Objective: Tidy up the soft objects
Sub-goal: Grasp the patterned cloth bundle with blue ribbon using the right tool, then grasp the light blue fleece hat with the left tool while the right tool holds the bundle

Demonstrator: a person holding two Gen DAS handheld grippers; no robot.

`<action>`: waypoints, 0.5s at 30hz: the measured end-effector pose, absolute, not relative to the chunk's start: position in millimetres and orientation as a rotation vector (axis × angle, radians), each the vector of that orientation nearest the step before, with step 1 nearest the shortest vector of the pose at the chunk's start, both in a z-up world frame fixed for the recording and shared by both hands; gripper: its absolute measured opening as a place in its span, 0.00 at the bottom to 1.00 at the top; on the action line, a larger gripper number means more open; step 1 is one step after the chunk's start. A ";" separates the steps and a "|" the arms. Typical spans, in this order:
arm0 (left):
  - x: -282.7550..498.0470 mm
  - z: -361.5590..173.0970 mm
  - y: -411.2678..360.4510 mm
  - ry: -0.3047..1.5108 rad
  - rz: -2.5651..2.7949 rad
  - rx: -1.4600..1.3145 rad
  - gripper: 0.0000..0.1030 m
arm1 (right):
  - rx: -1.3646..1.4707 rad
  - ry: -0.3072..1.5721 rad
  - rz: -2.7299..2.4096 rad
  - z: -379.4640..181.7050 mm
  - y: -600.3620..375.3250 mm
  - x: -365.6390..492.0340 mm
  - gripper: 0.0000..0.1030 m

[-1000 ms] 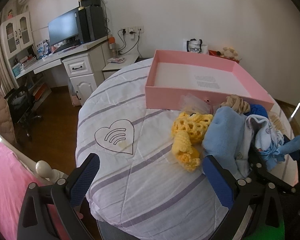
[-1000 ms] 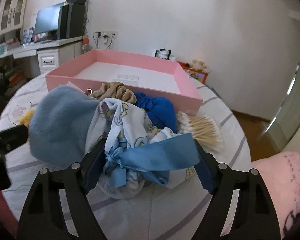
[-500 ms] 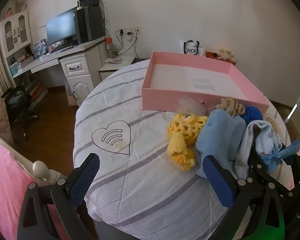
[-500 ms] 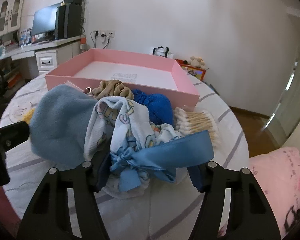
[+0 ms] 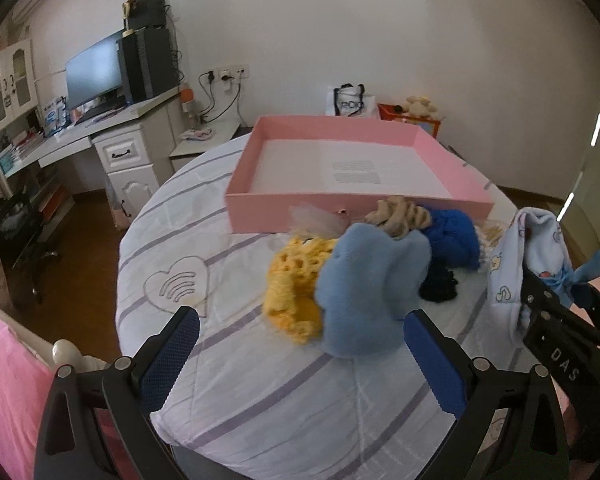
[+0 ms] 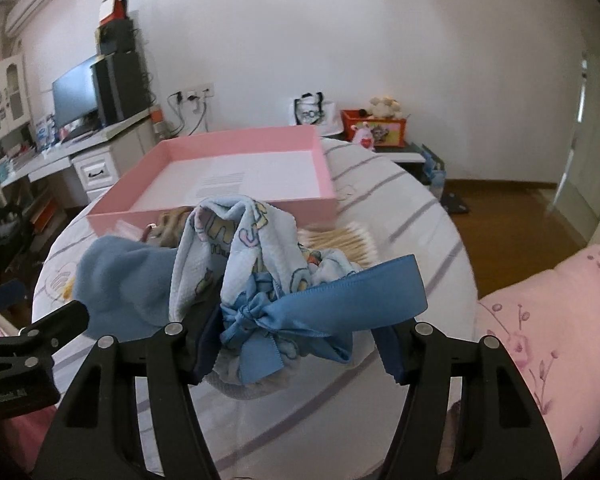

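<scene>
From the left wrist, 1 pink tray [image 5: 296, 212] sits on the striped round counter [image 5: 260, 384], holding only 1 printed sheet [image 5: 356, 172]. In front of it lie 1 yellow crochet piece [image 5: 296, 280], 1 light blue fleece [image 5: 372, 292], 1 tan knit piece [image 5: 400, 212], 1 dark blue knit [image 5: 452, 240] and 1 small black item [image 5: 440, 288]. The left tool [image 5: 300, 356] stands spread with nothing between its pads. From the right wrist, the right tool [image 6: 296, 344] pinches 1 printed baby cloth [image 6: 240, 248] tied with 1 blue satin ribbon [image 6: 340, 300], lifted above the counter just before the tray; its jaws have just been closing on it. Only this view shows 1 bundle of cotton swabs [image 6: 344, 240]; the crochet piece and dark knit stay hidden here.
</scene>
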State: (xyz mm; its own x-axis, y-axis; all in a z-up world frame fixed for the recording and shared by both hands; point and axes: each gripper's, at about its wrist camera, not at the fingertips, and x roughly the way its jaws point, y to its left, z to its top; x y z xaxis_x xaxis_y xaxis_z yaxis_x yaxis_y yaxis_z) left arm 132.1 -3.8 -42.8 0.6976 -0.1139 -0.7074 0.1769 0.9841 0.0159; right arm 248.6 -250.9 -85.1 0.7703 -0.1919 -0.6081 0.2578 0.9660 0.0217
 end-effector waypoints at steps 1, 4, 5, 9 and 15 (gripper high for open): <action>132.2 -42.4 -6.2 0.782 -0.166 0.088 0.96 | 0.115 0.649 -0.252 -85.1 -255.2 248.9 0.60; 134.4 -42.5 -13.3 0.787 -0.180 0.097 0.92 | 0.137 0.654 -0.274 -86.8 -268.2 249.3 0.60; 136.0 -42.9 -15.2 0.791 -0.182 0.099 0.90 | 0.142 0.656 -0.281 -88.0 -271.9 249.7 0.60; 147.2 -47.8 -23.9 0.811 -0.176 0.105 0.70 | 0.169 0.679 -0.281 -96.1 -282.2 254.9 0.60; 169.6 -63.4 -46.4 0.861 -0.168 0.154 0.28 | 0.169 0.669 -0.258 -102.3 -285.2 254.4 0.60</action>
